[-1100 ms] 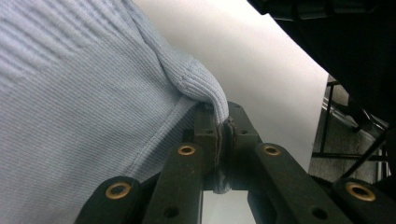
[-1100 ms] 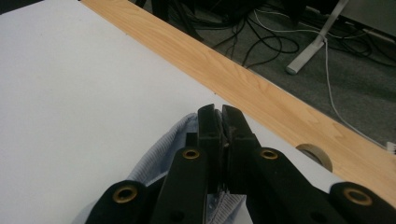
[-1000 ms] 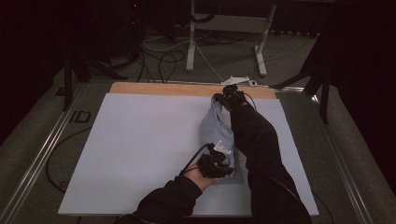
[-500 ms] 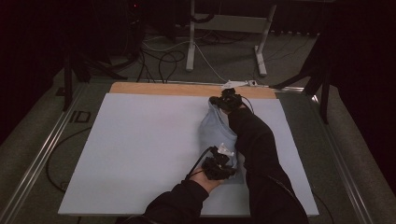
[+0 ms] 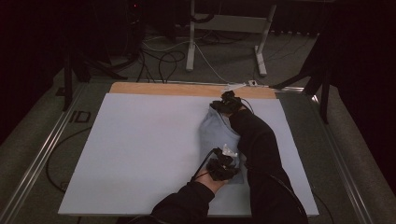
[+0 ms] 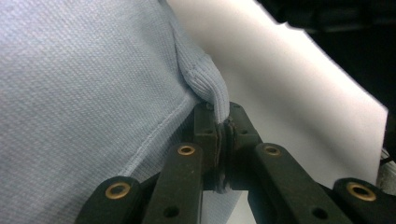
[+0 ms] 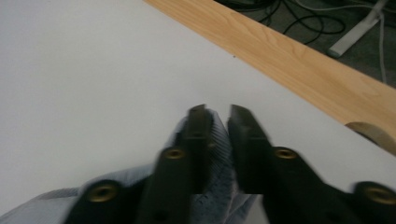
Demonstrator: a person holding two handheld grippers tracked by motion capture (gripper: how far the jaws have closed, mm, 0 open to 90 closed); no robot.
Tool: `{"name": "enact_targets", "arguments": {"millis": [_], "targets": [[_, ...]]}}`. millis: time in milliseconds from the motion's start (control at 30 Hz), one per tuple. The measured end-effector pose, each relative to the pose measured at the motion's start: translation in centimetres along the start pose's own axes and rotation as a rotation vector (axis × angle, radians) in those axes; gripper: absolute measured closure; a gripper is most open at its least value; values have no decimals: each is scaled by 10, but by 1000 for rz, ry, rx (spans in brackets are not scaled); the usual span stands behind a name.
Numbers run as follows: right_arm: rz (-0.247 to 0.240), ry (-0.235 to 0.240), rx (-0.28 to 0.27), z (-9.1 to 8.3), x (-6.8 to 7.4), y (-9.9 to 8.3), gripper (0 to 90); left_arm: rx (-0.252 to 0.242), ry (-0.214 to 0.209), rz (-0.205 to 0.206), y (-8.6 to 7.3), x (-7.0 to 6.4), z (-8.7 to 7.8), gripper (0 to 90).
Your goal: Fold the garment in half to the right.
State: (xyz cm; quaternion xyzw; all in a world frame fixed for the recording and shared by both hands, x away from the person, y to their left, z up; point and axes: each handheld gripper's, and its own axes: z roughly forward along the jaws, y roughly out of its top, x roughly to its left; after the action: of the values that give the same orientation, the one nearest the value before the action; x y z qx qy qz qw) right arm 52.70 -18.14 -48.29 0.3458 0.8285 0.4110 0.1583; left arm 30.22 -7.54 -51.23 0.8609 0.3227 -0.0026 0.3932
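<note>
While the left gripper pinches its ribbed edge (jaws closed), the blue garment spreads beyond.

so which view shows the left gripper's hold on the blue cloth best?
The left gripper view: the left gripper is shut on a ribbed edge of the blue cloth. The high view shows the cloth's whole layout, grip hidden. The right gripper view shows its far end.

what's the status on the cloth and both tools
Left tool shut on the cloth by its ribbed edge. Right tool at the cloth's far end, fabric between its jaws, small gap showing. Cloth lies bunched on the white board. Nothing in the way.
</note>
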Motion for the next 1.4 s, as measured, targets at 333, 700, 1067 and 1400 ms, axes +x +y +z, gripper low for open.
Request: {"name": "enact_targets", "arguments": {"millis": [333,700,1067,1400], "targets": [[44,-25,2,-41,-12,12,556,4,12,2,2,-3,7,858],[-16,26,59,-28,13,4,773,-126,-97,103,5,-24,-6,510],[94,-9,168,-11,4,-8,561,-204,-133,107,-4,-29,-32,446],[23,-39,209,-13,7,-9,888,-284,-85,177,-22,-10,-50,308]]}}
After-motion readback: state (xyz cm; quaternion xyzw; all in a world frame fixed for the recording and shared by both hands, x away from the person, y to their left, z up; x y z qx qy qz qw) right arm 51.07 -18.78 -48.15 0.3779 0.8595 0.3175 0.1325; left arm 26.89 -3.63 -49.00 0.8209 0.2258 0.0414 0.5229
